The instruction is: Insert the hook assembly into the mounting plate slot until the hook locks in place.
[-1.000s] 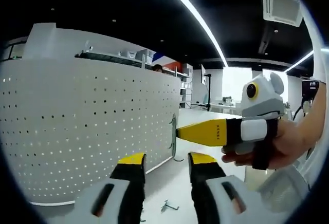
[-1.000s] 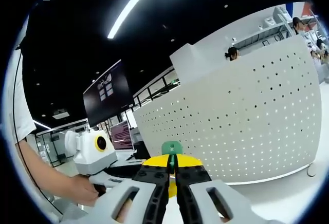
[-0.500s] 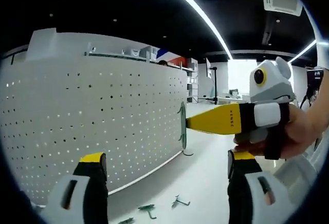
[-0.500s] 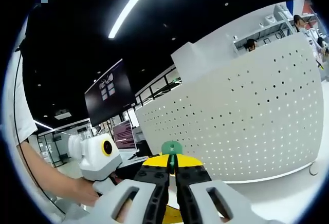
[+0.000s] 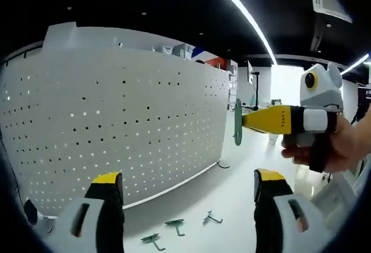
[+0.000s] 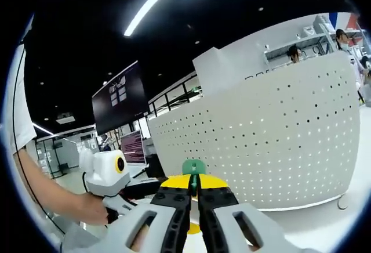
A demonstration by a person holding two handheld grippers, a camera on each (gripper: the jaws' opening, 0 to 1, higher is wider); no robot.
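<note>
One white perforated mounting plate (image 5: 116, 125) is standing upright on a white table (image 5: 232, 189), its face dotted with rows of small holes, and it is curving across both views; in the right gripper view the plate (image 6: 272, 143) is rising behind the jaws. The left gripper (image 5: 185, 206) is hanging with its two yellow-tipped jaws spread wide apart and nothing between them, pointing toward the foot of the plate. On the table just ahead of those jaws three small loose hooks (image 5: 177, 225) are lying in a row, near the plate's lower edge but apart from it. The right gripper (image 6: 194, 198) is clamping its two jaws tightly together on one green hook assembly (image 6: 193, 168), whose rounded green head is sticking up just above the jaw tips. In the left gripper view that same right gripper (image 5: 240, 120) is reaching in from the right, gripped by a hand (image 5: 339, 148), with the green hook piece (image 5: 237, 122) showing edge-on at its yellow nose, just off the plate's right-hand end; whether it is touching the plate cannot be told. In the right gripper view a second hand (image 6: 93, 209) is gripping the left gripper's body at lower left. One long ceiling light strip (image 5: 243, 15) is running overhead.
</note>
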